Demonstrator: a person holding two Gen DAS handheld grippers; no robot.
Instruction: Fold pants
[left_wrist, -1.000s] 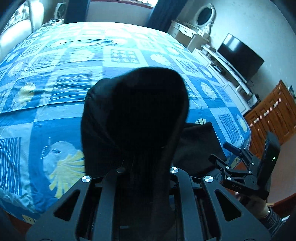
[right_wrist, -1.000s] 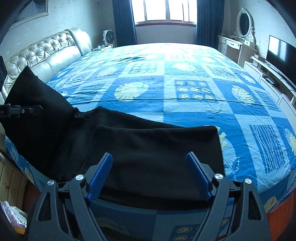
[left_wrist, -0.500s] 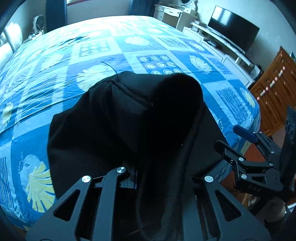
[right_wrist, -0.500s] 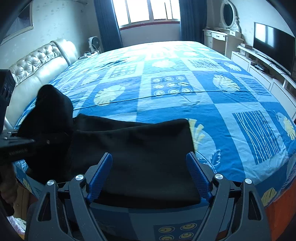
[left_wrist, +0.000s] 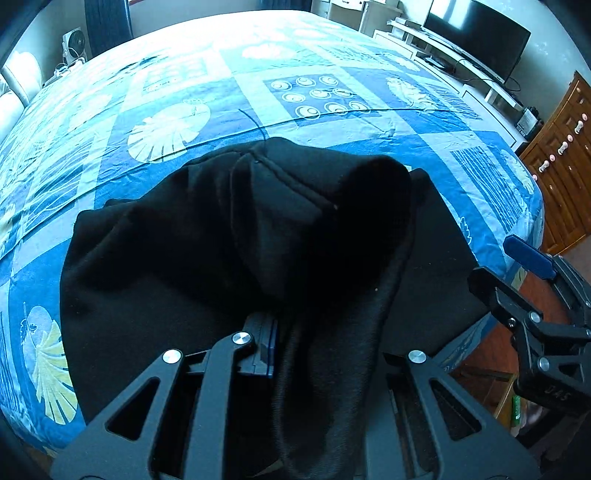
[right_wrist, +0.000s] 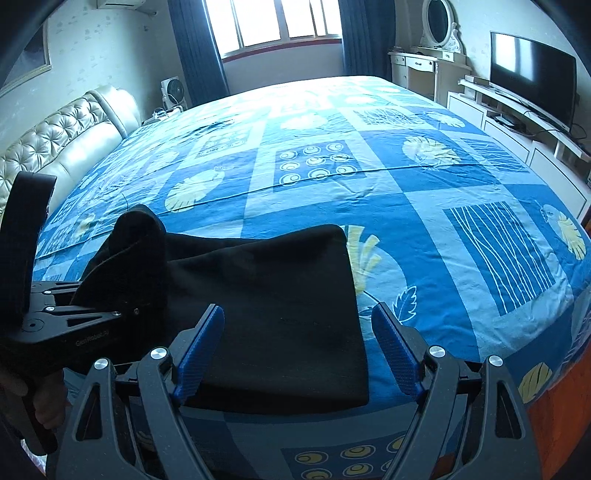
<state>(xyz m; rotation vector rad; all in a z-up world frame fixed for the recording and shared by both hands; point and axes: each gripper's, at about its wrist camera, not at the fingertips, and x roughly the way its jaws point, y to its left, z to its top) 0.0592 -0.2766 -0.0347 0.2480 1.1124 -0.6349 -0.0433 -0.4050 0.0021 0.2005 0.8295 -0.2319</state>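
A bedroom is being shown, with a wide bed covered by a blue patchwork bedspread (right_wrist: 424, 192) printed with pale leaf and shell motifs. A tufted cream leather headboard (right_wrist: 62, 147) is seen far to the left of the right tongs, and a dark flat television (right_wrist: 532, 92) on a white low cabinet is seen far to their right. A brown wooden chest of drawers (left_wrist: 561, 155) is standing beyond the bed's corner, to the right of the left tongs.

The black soft fabric pants (right_wrist: 273, 314) are lying near the bed's front edge, just ahead of both tongs. One part is being kept flat on the bedspread, directly ahead of the right tongs (right_wrist: 295, 350). Those tongs are being held released, their blue ribbed pads wide apart, with nothing pressed between them; whether the pads are touching the cloth cannot be told.

The left tongs (left_wrist: 280, 332) are being kept clenched on a bunched fold of the pants (left_wrist: 295, 229), which is being held raised in a hump over the flat part. From the right wrist view, that lifted hump is seen to the left of the right tongs, beside the black body of the left tongs (right_wrist: 122, 314).
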